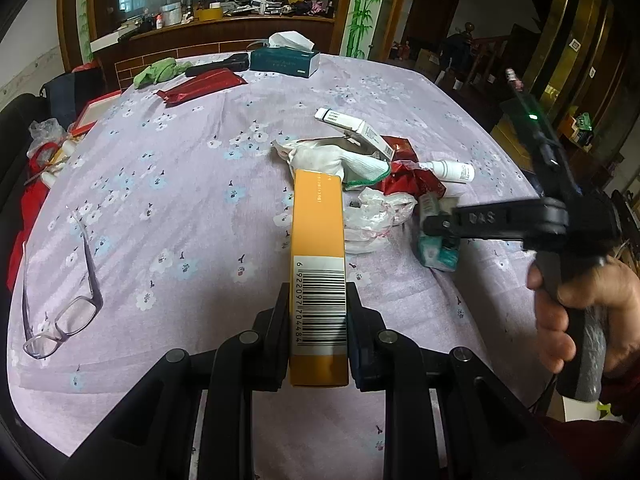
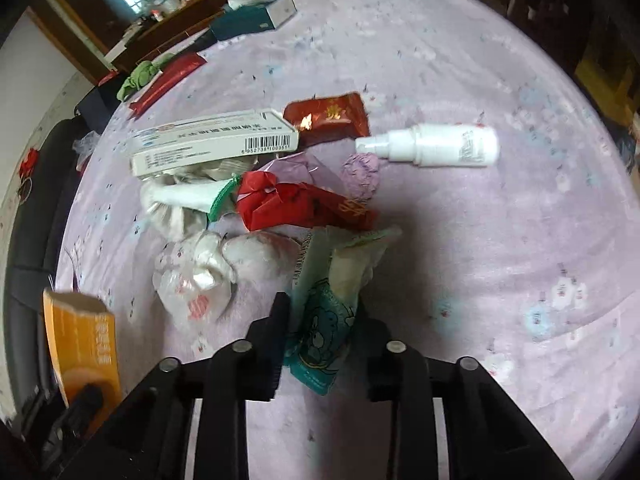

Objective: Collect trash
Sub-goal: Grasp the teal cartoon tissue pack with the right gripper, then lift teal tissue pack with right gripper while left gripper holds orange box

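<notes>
We have 2 pieces of trash in hand. On the left, the left claw (image 1: 316, 312) is clenched on the orange box (image 1: 318, 264), gripping it near its barcoded rear end, so most of the long box sticks out ahead unsupported. We judge it could pivot or slip between the pads if we swing fast, and its far tip sits close to the white cloth (image 1: 332, 160), which it could snag or drag.

To the right, the right claw (image 2: 320, 320) is clenched on the teal tissue packet (image 2: 320, 332), lifted off the bench (image 1: 160, 160). The packet is soft and crumpled with paper poking out the top, so it may squirm loose or shed that paper.

The rest of the pile lies ahead: a clear plastic bag (image 2: 192, 280), red wrappers (image 2: 296, 204), a white carton (image 2: 216, 140) resting on the cloth, and a white spray bottle (image 2: 436, 146) lying on its side, which could roll if nudged. Far left, the glasses (image 1: 60, 320) are not trash; we should steer clear. No bin shows in either view.
</notes>
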A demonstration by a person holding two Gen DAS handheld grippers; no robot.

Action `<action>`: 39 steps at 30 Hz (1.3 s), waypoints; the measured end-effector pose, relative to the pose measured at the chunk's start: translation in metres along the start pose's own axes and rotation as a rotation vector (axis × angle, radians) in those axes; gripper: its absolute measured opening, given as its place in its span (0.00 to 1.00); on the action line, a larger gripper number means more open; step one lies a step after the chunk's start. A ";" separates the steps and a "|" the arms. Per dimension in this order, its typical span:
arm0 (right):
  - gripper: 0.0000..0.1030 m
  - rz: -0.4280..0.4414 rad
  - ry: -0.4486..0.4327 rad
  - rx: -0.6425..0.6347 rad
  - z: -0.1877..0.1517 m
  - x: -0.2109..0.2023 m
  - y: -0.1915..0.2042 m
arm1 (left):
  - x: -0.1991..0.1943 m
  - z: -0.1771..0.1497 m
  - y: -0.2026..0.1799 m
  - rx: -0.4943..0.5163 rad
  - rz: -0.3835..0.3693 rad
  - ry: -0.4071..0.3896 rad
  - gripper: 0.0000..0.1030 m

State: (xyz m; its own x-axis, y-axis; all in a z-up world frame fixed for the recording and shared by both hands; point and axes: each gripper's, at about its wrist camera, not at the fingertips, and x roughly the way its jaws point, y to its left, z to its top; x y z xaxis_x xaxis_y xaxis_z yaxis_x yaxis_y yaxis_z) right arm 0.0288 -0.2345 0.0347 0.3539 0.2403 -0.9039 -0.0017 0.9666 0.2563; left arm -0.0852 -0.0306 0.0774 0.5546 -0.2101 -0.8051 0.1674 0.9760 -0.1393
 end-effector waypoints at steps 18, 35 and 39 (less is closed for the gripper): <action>0.26 -0.007 -0.212 -0.063 -0.047 -0.091 -0.035 | 0.004 0.005 -0.070 0.104 -0.030 -0.018 0.22; 0.27 -0.042 -0.200 -0.038 -0.070 -0.109 -0.083 | 0.012 0.008 -0.121 0.153 0.063 -0.052 0.22; 0.27 -0.040 -0.201 -0.035 -0.072 -0.110 -0.085 | 0.013 0.009 -0.127 0.168 0.076 -0.060 0.22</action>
State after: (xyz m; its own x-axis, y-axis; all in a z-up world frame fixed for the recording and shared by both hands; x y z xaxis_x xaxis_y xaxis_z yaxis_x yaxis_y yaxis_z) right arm -0.0769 -0.3372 0.0877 0.5334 0.1828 -0.8259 -0.0152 0.9783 0.2067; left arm -0.0921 -0.1579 0.0903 0.6176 -0.1441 -0.7731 0.2543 0.9668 0.0230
